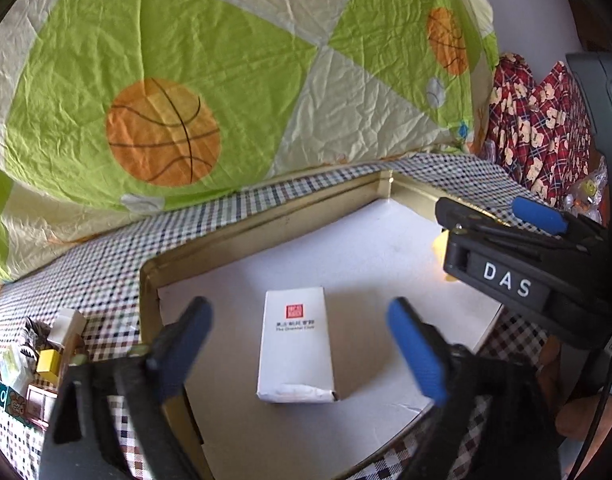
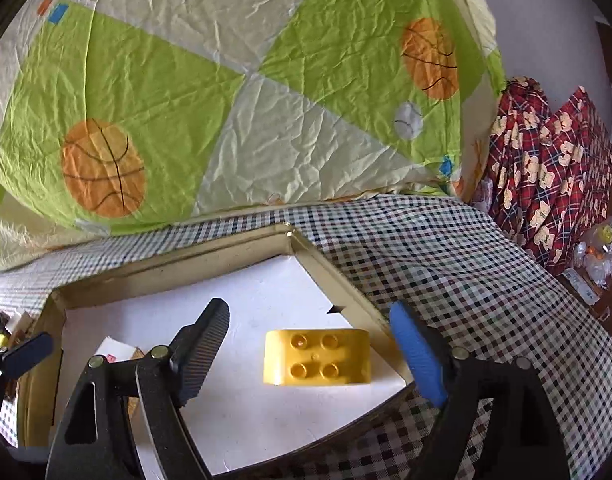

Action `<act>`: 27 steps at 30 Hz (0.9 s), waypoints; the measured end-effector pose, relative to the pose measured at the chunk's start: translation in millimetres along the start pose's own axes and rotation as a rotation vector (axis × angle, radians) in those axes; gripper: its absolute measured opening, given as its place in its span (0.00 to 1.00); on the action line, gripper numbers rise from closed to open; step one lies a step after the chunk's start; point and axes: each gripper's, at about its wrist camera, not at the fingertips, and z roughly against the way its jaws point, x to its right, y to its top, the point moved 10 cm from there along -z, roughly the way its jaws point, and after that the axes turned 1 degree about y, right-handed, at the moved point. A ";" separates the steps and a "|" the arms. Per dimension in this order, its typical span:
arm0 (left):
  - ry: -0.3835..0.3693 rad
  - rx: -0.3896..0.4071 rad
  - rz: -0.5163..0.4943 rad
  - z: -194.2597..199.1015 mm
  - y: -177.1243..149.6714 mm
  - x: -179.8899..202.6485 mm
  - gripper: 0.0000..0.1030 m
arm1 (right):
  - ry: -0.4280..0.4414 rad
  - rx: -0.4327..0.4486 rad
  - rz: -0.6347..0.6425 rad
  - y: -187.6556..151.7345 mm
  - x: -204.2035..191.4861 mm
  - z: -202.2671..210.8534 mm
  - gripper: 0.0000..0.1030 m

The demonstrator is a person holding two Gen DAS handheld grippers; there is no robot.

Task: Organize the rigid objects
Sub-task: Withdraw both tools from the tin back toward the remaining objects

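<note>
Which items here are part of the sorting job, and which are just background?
Job: white rectangular cardboard box; yellow plastic studded brick; gold-rimmed shallow tray; heap of small boxes.
Background: basketball-print green quilt; checked cloth; red bear-print fabric.

White rectangular cardboard box (image 1: 296, 346) with red square logo lies flat on the shallow gold-walled tray's (image 1: 266, 212) white floor. Yellow plastic building brick (image 2: 317, 356), four studs up, sits near tray's right wall.
</note>
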 end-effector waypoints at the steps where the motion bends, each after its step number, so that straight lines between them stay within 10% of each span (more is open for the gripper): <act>1: 0.003 0.012 -0.001 1.7 1.9 -0.5 0.99 | -0.004 0.010 -0.007 1.2 1.4 1.7 0.84; 12: 0.089 0.154 0.087 25.5 13.5 -36.5 0.99 | -0.010 0.231 -0.112 24.0 20.7 38.9 0.85; 27: 0.199 0.209 0.218 51.9 -3.1 -92.8 0.99 | -0.055 0.319 -0.095 28.6 21.7 61.6 0.85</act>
